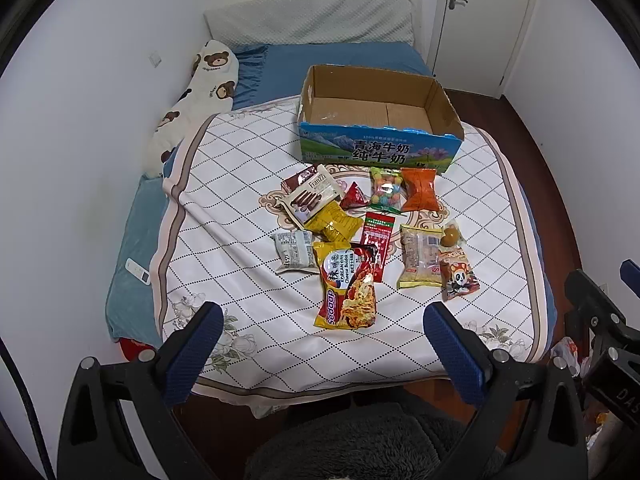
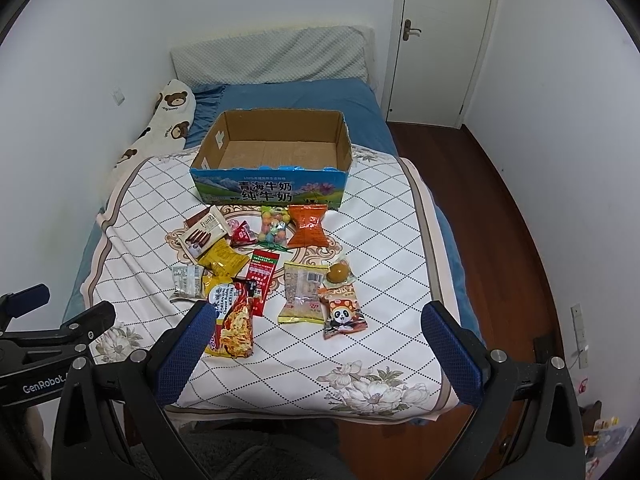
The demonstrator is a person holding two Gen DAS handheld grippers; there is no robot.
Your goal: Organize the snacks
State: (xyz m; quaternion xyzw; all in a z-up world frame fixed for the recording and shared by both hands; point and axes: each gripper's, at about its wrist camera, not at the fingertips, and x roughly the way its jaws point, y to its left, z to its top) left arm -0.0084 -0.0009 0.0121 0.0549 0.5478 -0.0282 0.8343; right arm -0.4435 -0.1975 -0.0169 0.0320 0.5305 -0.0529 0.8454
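Several snack packets lie loose on a white quilted cover: a yellow-red noodle pack [image 1: 349, 286] [image 2: 234, 320], an orange bag [image 1: 419, 189] [image 2: 307, 226], a panda packet [image 1: 458, 276] [image 2: 343, 314], a candy-ball bag [image 1: 386, 191] [image 2: 273, 229], a biscuit box [image 1: 310, 196] [image 2: 202, 232]. Behind them stands an open cardboard milk box [image 1: 380, 152] [image 2: 268, 190] with nothing inside. My left gripper [image 1: 323, 316] hangs open near the bed's front edge, holding nothing. The right gripper [image 2: 320, 314] is open too, its left finger [image 2: 188, 350] overlapping the noodle pack in view.
The bed fills the room's left side, against the wall, with a bear-print pillow [image 1: 188, 100] [image 2: 160, 120] and a blue sheet. A white remote [image 1: 138, 271] lies at the bed's left edge. Dark wood floor and a closed door [image 2: 440, 40] are to the right. A grey fuzzy garment [image 1: 340, 440] sits below the grippers.
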